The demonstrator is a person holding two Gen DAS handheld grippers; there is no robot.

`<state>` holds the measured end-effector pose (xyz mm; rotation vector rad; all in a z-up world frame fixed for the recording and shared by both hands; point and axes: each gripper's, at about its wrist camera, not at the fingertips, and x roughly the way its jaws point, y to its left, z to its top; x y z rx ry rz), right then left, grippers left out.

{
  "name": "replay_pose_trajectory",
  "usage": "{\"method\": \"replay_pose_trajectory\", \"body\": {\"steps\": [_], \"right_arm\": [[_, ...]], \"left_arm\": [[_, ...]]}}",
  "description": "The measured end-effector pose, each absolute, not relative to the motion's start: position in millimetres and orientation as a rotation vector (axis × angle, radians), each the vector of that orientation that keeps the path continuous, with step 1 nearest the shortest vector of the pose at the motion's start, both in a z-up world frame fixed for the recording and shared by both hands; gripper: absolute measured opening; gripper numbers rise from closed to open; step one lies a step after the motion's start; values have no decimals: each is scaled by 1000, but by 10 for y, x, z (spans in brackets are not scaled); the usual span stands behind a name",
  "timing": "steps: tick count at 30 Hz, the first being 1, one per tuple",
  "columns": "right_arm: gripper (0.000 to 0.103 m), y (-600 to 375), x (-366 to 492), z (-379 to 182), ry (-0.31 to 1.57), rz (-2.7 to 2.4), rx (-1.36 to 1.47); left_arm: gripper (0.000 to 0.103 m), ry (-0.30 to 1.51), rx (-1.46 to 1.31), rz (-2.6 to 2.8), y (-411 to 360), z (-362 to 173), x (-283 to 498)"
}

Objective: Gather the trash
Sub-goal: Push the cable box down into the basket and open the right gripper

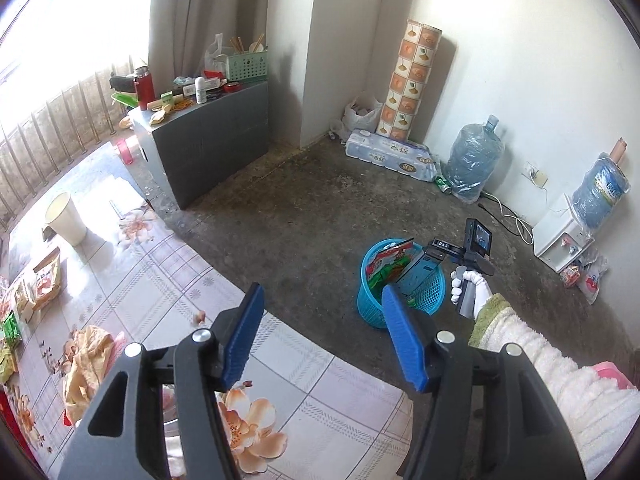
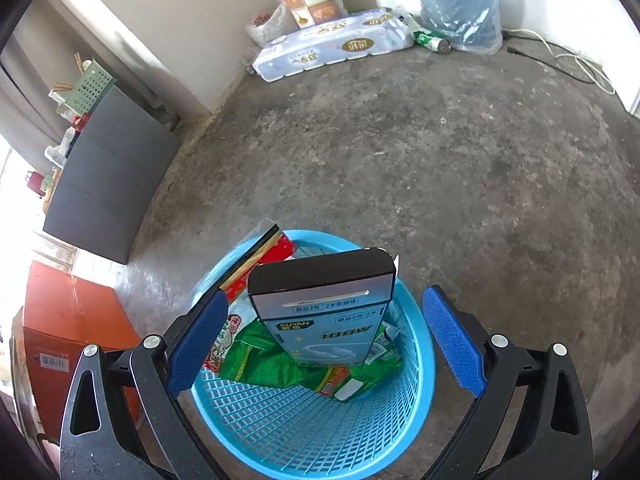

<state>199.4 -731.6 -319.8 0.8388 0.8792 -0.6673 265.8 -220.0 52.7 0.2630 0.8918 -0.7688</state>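
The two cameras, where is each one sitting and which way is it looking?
Left wrist: sits on the left tool, looking down across the flowered table and the floor; its open blue fingers, the right hand and a fluffy sleeve show.
Right wrist: sits on the right tool, looking down into the blue basket, where a box stands between its open fingers.
Both show: the basket, toilet paper pack and grey cabinet.
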Motion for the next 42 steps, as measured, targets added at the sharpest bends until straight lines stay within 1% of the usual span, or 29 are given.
{"method": "replay_pose_trajectory", "body": {"steps": [6,7,8,9,11,15,23,33,42], "right_arm": [[92,-7404,2096,-3356,931,-711,832],[90,-7415,2104,-3372,936,-720,830],[84,-7420,2105,-3388,941,-727,830],[81,-7422,2105,-3403,944,-725,834],[77,-7424,2085,-3425,950,-733,847],[77,-7383,2044,-3408,938,-736,854],[76,-7236,2021,-3290,954,-728,747],[76,-7121,2098,-2835,896,-787,535],[76,-6938,2179,-2605,825,-898,370]], "left_arm": [[60,850,286,-753,-1992,621,2553],[60,849,286,-753,-1966,627,2549],[60,850,287,-751,-1946,626,2540],[60,852,285,-749,-1926,623,2533],[60,857,279,-747,-1904,615,2526],[60,856,260,-745,-1885,627,2558],[60,859,245,-767,-1863,600,2553],[60,867,227,-772,-1803,553,2588],[60,861,228,-768,-1802,566,2552]]}}
